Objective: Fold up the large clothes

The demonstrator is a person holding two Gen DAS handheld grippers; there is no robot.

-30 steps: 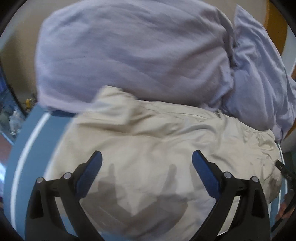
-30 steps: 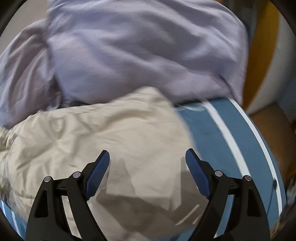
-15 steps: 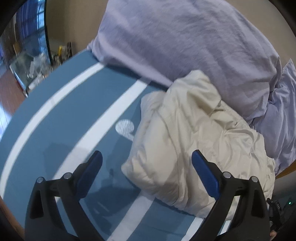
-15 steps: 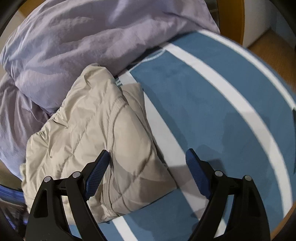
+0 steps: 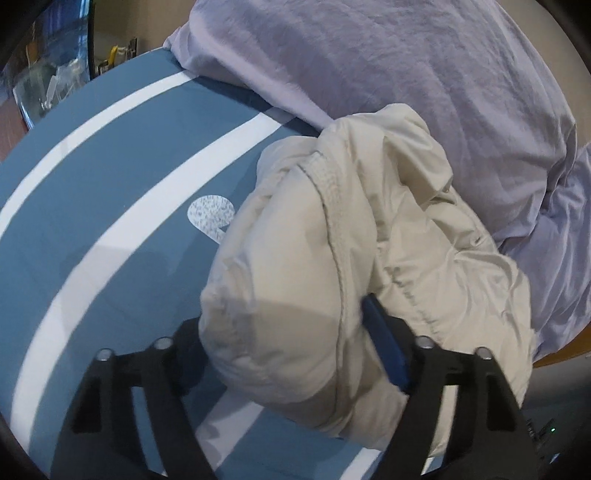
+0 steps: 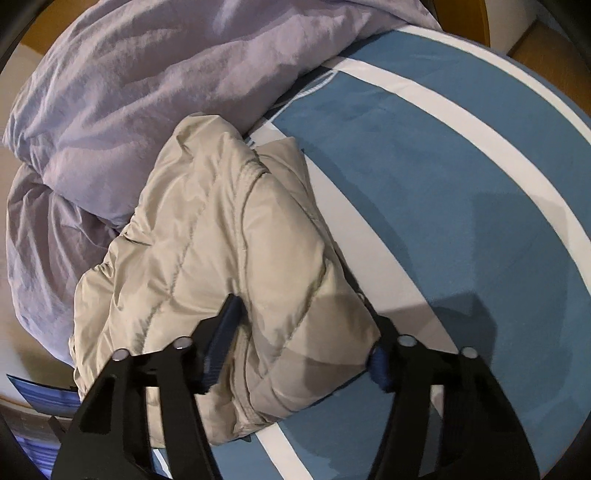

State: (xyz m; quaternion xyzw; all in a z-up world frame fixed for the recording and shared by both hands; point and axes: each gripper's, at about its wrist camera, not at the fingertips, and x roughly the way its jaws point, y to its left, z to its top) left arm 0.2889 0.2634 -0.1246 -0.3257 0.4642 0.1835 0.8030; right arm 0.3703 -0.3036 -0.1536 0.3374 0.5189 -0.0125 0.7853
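A puffy beige jacket lies bundled on a blue bed cover with white stripes. My left gripper is closing around the near end of the bundle. Its right blue pad digs into a fold, and its left pad is hidden under the fabric. In the right wrist view the same jacket fills the middle. My right gripper is closing on its near corner, one pad pressed into the quilting and the other pad at the jacket's edge.
A crumpled lilac duvet is heaped behind the jacket and touches it, also seen as the duvet at the upper left. The striped cover stretches to the right. A wooden bed frame borders the far edge. Clutter sits beyond the bed.
Both grippers swung out to the jacket's ends, dropped down and rolled. Their jaws went from wide open to closing on the bundle. The jacket is now bunched narrower than before.
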